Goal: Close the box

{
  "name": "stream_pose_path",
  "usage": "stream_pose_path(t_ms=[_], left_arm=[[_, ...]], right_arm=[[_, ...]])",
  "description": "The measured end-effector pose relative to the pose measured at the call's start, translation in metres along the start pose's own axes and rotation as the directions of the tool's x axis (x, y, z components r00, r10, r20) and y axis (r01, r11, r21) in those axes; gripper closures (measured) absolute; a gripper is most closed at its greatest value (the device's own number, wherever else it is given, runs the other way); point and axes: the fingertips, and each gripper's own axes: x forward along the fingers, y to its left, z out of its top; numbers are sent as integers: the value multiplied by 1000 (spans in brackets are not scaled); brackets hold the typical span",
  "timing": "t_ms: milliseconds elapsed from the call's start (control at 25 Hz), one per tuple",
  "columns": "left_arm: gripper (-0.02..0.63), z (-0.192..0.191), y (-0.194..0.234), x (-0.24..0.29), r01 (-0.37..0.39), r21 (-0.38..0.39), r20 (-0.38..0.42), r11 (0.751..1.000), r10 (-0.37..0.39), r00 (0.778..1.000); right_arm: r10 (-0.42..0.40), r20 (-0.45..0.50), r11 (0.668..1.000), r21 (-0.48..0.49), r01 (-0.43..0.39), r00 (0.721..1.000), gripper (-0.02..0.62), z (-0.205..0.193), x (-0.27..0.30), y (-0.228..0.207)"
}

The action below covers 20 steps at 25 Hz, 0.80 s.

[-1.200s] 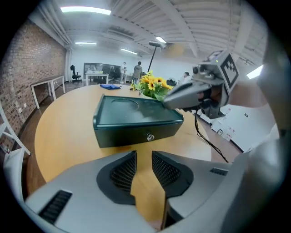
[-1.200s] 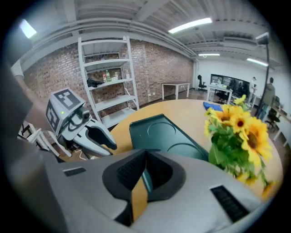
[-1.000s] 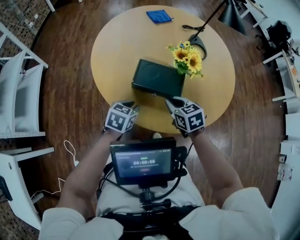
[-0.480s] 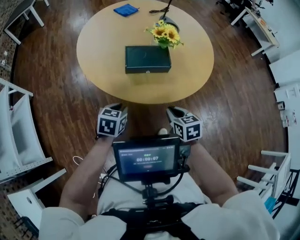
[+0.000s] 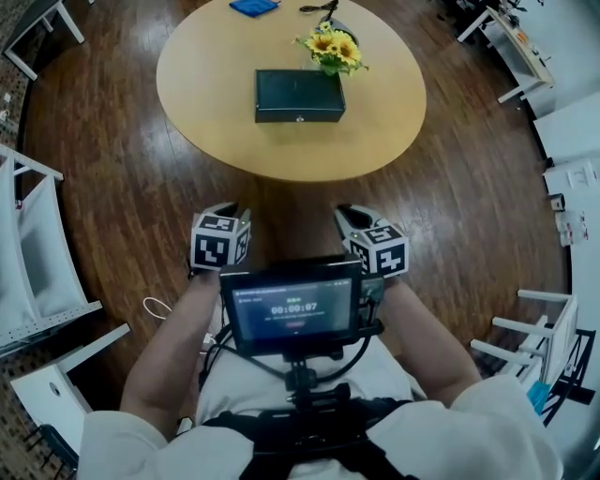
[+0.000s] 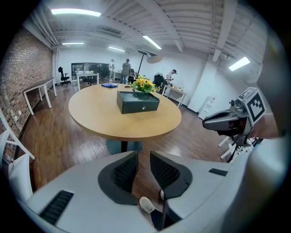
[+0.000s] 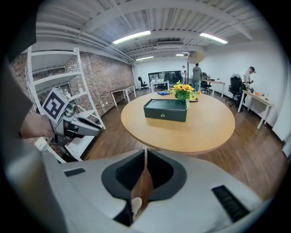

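Note:
The dark green box (image 5: 300, 96) sits with its lid down on the round wooden table (image 5: 216, 112), latch side facing me; it also shows as the box (image 6: 138, 101) and the box (image 7: 165, 109). Both grippers hang over the floor, well short of the table. My left gripper (image 5: 230, 208) has its jaws closing, and the left gripper (image 6: 144, 157) shows a narrow gap with nothing in it. My right gripper (image 5: 349, 212) is shut and empty, and the tips of the right gripper (image 7: 145, 150) meet.
A sunflower bunch (image 5: 330, 47) stands right behind the box, and a blue cloth (image 5: 253, 7) lies at the table's far edge. White chairs (image 5: 37, 272) stand at the left and white furniture (image 5: 548, 337) at the right. A monitor (image 5: 292, 305) hangs at my chest.
Both grippers have drawn back from the table's near edge beside the box and now hang over the floor. The table and box sit farther off in the head view.

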Motion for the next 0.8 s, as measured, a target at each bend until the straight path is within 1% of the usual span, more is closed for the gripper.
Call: stream_pose_path(t_ms=[80, 160, 320, 440, 600, 800], left_arm=[[526, -3, -4, -4, 8, 11, -4, 1000, -8, 1000], [525, -8, -3, 0, 9, 29, 10, 1000, -9, 1000], [525, -7, -13, -12, 1, -1, -19, 1000, -1, 1000], [525, -8, -16, -13, 0, 9, -25, 1000, 0, 1000], [525, -12, -11, -1, -4, 30, -11, 1000, 5, 1000], [525, -2, -25, -12, -7, 16, -60, 1000, 8, 998]], right_arm=[[2, -3, 1000, -16, -2, 1000, 571, -4, -3, 3], [4, -7, 1000, -23, -4, 1000, 572, -7, -5, 3], [12, -13, 1000, -23, -12, 1000, 572, -13, -7, 3], [11, -8, 1000, -21, -11, 1000, 572, -15, -9, 1], [14, 0, 1000, -14, -14, 1000, 571, -11, -11, -2], [10, 5, 1000, -7, -10, 1000, 572, -10, -16, -12]])
